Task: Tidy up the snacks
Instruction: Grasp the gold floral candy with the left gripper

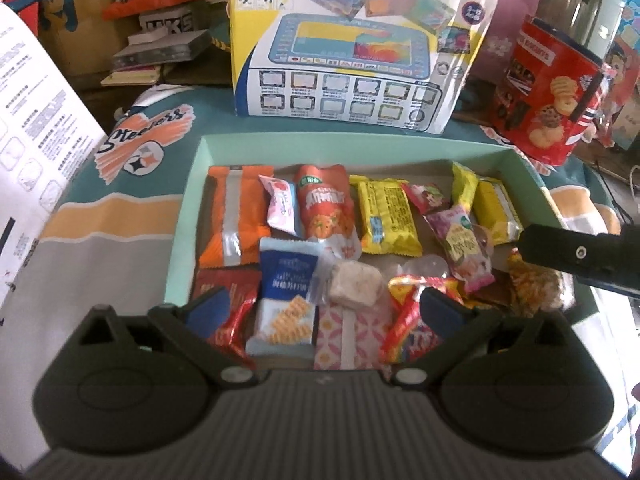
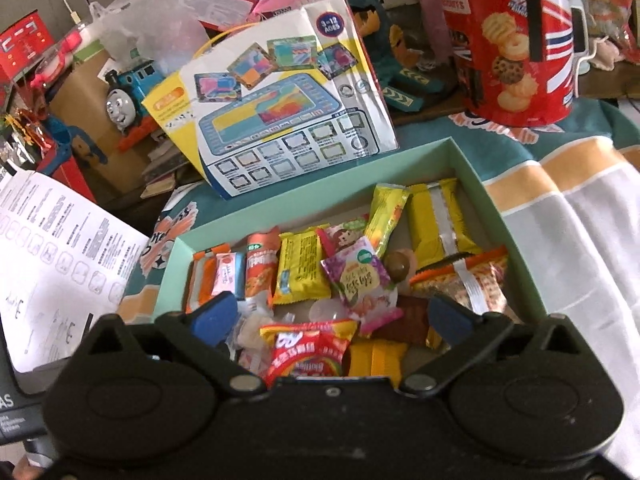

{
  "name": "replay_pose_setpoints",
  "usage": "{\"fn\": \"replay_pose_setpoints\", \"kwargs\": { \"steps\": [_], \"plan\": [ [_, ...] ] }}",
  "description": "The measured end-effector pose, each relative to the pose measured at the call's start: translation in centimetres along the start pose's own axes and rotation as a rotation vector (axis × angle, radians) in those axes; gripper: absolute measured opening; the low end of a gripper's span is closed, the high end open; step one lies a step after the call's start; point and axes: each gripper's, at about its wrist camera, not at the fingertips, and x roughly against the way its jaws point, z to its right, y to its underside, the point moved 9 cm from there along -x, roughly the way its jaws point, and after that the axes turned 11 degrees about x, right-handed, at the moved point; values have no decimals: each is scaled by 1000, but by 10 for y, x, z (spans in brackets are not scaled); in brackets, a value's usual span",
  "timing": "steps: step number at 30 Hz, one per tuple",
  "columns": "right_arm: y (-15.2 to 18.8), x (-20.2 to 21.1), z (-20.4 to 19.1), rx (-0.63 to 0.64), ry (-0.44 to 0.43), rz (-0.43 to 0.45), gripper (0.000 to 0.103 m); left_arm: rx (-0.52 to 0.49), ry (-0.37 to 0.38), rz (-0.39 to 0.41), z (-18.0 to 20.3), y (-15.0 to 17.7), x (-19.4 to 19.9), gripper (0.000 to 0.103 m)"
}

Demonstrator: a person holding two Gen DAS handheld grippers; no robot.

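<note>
A mint-green shallow box (image 1: 188, 216) (image 2: 516, 236) holds several wrapped snacks. Among them are an orange pack (image 1: 236, 216), a yellow pack (image 1: 388, 216) (image 2: 300, 268), a blue-and-white cracker pack (image 1: 286, 304) and a pink-purple pack (image 1: 466, 248) (image 2: 360, 280). My left gripper (image 1: 326, 308) is open and empty above the box's near edge, over the cracker pack and a clear-wrapped pale cake (image 1: 354, 286). My right gripper (image 2: 332, 316) is open and empty above the near right part, over a red-yellow pack (image 2: 308, 348). Its finger (image 1: 568, 256) shows at right in the left wrist view.
The box lies on a teal, orange and white cloth (image 1: 120, 216). Behind it stand a toy tablet carton (image 1: 348, 60) (image 2: 280, 104) and a red biscuit tin (image 1: 548, 92) (image 2: 508, 40). A white printed sheet (image 1: 36, 128) (image 2: 60, 248) is at left. A blue toy train (image 2: 128, 92) stands far left.
</note>
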Motion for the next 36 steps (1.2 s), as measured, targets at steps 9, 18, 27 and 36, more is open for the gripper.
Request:
{"fn": "replay_pose_setpoints", "kwargs": {
  "steps": [9,18,27,36],
  "plan": [
    [29,41,-9,-19,-1,-31,103,-10,12,17,-7,30,39,103],
    [71,58,-13,3,31,-57,103,-10,-4,-29,-23,75,48,103],
    [101,52,0,-10,36,-58,103,-50,-39,-105,-27,116,24,103],
    [117,30,6,-42,23,-149,103,-74,-16,-115,-11,122,-6,82]
  ]
}}
